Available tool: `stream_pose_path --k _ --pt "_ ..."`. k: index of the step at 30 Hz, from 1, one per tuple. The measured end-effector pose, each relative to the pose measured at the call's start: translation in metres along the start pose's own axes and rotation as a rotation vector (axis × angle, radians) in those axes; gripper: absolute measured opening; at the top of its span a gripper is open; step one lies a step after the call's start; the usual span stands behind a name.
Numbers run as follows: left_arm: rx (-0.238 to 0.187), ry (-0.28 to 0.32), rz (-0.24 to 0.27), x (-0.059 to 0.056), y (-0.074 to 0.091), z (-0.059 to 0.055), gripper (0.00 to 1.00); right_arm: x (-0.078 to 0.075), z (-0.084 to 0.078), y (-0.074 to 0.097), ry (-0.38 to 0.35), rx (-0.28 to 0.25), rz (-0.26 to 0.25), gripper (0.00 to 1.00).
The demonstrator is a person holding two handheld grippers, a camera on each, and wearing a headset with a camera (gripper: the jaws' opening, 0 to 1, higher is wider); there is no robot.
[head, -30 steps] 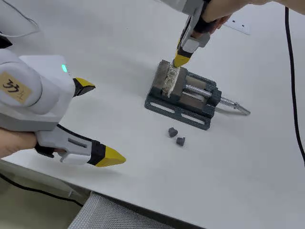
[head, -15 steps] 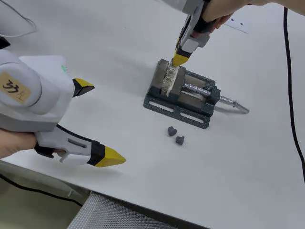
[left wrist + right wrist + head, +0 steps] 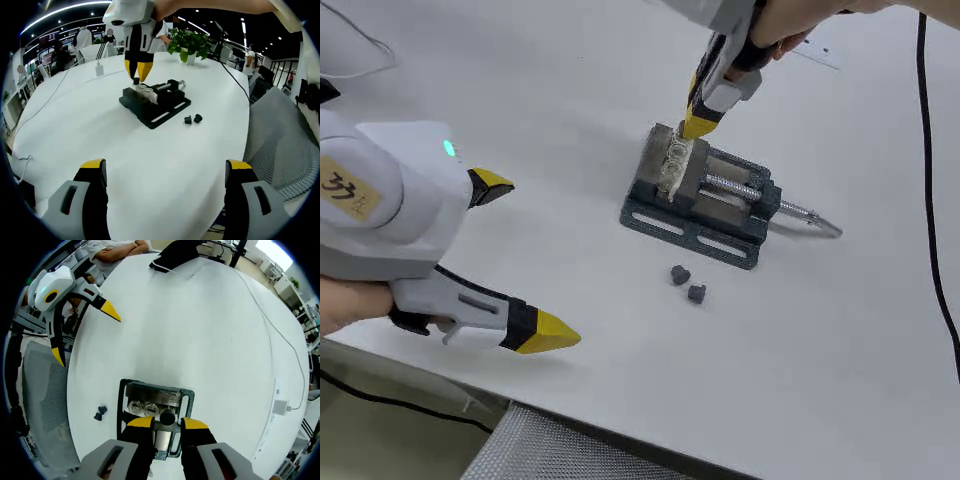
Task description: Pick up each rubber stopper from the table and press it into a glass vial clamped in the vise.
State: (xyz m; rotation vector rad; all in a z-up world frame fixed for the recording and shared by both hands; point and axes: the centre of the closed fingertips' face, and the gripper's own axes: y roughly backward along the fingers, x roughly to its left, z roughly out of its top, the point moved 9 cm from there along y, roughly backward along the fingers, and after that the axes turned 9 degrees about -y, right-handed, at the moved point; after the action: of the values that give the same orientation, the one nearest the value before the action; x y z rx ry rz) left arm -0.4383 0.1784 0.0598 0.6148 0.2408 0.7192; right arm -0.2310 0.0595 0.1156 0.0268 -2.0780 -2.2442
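Observation:
A dark vise (image 3: 705,205) stands on the white table and clamps a row of clear glass vials (image 3: 677,160). My right gripper (image 3: 698,125) points down at the far end of the row. In the right gripper view its jaws (image 3: 168,423) are slightly apart, so it is open, and a dark stopper (image 3: 167,416) sits in the end vial just beyond the tips, beside two unstoppered vials (image 3: 141,407). Two loose stoppers (image 3: 680,274) (image 3: 697,293) lie in front of the vise. My left gripper (image 3: 520,258) hovers open at the left with nothing between its jaws.
The vise's screw handle (image 3: 810,220) sticks out to the right. A black cable (image 3: 932,200) runs down the table's right side, and a white power strip (image 3: 820,52) lies at the back. The table's front edge (image 3: 620,425) is near, with a mesh chair (image 3: 550,455) below it.

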Motion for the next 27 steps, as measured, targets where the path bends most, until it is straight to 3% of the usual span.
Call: stream_pose_path --k 8,14,19,27 --pt "-0.002 0.004 0.008 0.003 0.002 0.000 0.98 -0.002 -0.008 0.011 0.012 -0.027 0.022 0.15" --pt "-0.004 0.003 0.010 0.006 0.001 0.004 0.98 -0.007 -0.010 0.020 0.004 -0.085 0.053 0.09" --pt "-0.006 0.000 0.011 0.007 0.000 0.006 0.98 -0.007 -0.008 0.017 0.019 -0.119 0.076 0.03" --pt "-0.002 0.005 0.006 0.006 -0.001 0.003 0.98 -0.007 -0.005 0.010 0.000 -0.122 0.089 0.00"
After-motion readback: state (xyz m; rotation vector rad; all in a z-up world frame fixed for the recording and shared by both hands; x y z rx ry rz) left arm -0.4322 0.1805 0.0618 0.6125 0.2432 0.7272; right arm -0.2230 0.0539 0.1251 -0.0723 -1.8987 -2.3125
